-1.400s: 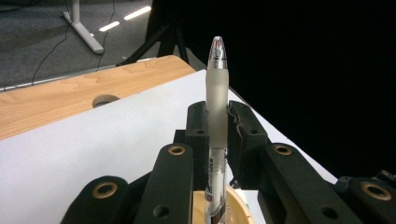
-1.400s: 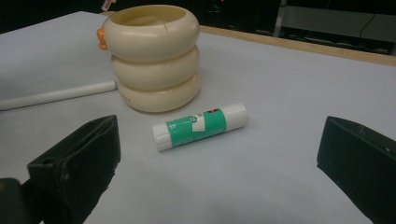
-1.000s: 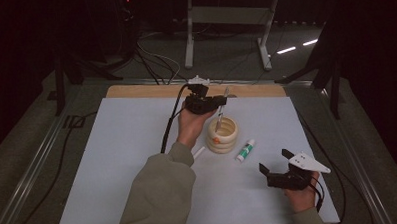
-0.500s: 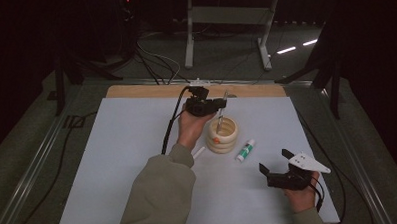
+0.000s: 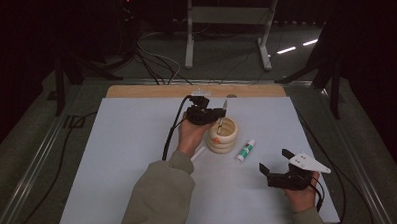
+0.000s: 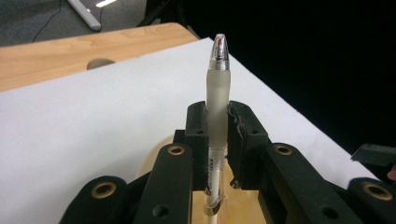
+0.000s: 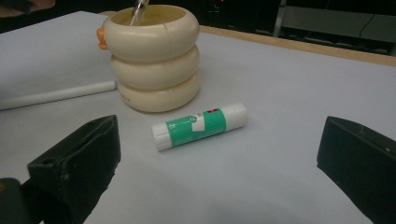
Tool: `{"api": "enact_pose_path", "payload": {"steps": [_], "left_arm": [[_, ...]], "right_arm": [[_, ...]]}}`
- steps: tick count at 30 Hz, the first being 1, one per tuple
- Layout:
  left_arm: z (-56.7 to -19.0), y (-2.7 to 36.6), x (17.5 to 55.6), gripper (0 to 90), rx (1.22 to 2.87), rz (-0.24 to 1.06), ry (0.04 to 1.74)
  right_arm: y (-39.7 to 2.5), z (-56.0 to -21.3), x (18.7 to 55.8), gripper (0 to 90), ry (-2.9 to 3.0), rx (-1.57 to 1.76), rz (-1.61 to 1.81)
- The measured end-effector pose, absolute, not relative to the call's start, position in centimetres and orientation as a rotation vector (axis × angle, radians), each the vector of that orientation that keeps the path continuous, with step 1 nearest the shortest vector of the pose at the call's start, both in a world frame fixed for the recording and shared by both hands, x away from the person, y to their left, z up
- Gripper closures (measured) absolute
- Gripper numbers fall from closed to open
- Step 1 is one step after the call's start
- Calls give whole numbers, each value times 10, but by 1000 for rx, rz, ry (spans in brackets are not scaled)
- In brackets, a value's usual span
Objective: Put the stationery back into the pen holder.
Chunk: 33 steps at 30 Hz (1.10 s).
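Left gripper [image 6: 217, 135] clamps the pen [image 6: 217, 88] upright, feeding it into the holder [image 5: 223, 135]; right gripper [image 7: 219, 172] waits wide open, empty, facing the glue stick [image 7: 198, 125]

The pen [image 6: 218, 93] has a frosted whitish barrel and a clear tip with a touch of red inside. The ringed holder [image 7: 152, 56] is cream, with a small orange spot on its left side. The glue stick [image 7: 199, 125] is white with a green label and a small red mark. A white stick [image 7: 56, 95] lies on the pale blue-white mat [image 5: 127, 144]; the far table edge [image 5: 151, 91] is light wood. Both grippers, left [image 6: 217, 135] and right [image 5: 279, 165], are black.
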<state>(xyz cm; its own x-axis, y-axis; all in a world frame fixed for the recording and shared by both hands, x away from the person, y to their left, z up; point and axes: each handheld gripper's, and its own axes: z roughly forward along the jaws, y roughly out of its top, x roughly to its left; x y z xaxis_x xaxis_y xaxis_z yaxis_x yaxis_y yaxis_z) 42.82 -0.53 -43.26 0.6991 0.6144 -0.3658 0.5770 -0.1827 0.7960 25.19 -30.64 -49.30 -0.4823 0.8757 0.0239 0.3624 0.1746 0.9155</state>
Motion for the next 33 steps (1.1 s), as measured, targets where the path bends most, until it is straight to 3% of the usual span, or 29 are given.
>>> {"api": "enact_pose_path", "payload": {"steps": [33], "left_arm": [[-458, -15, 426, 792, 1899, 36, 955]], "right_arm": [[-306, -493, 252, 0, 1934, 1166, 1281]]}}
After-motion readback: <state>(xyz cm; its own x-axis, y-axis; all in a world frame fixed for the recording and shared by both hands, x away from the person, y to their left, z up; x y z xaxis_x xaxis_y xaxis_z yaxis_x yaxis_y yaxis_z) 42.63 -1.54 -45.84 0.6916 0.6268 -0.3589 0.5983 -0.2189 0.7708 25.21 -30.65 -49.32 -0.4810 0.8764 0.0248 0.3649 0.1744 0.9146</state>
